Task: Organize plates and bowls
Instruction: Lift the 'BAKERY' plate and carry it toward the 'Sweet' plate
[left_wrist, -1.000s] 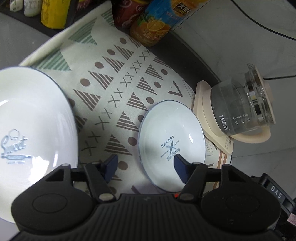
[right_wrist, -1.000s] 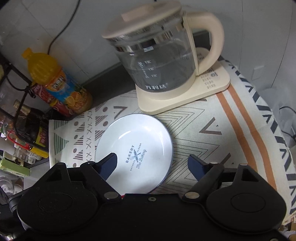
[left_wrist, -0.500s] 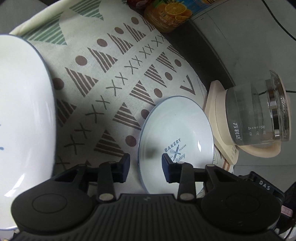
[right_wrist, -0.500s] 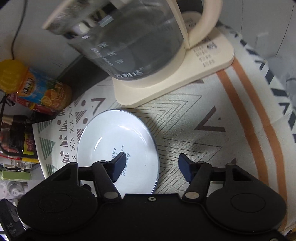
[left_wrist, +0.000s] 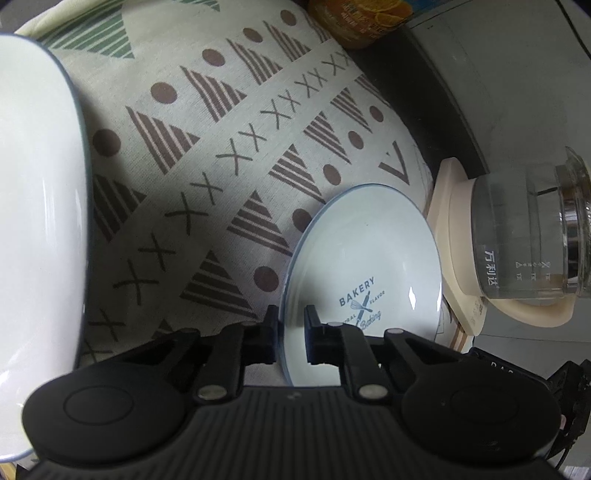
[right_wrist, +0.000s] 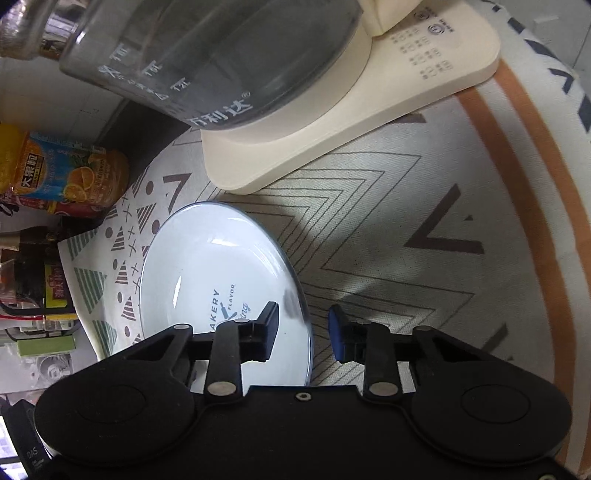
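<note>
Small plate (left_wrist: 365, 266) flat on patterned cloth (left_wrist: 221, 158) beside kettle base (right_wrist: 332, 122). Left gripper (left_wrist: 290, 338) clenched on near rim; right gripper (right_wrist: 303, 332) just closing, straddling opposite rim, not pressing. Likely glazed, slippery, fragile; rim only.

Both black claws (left_wrist: 291, 339) (right_wrist: 303, 332) have silver pivot screws; the right shows a blue pad.

On the cloth (left_wrist: 229, 155) the small plate (left_wrist: 373, 258) lies between a larger plate (left_wrist: 37, 184) and the kettle (right_wrist: 221, 59), with bottles (right_wrist: 66, 173) seemingly behind.
</note>
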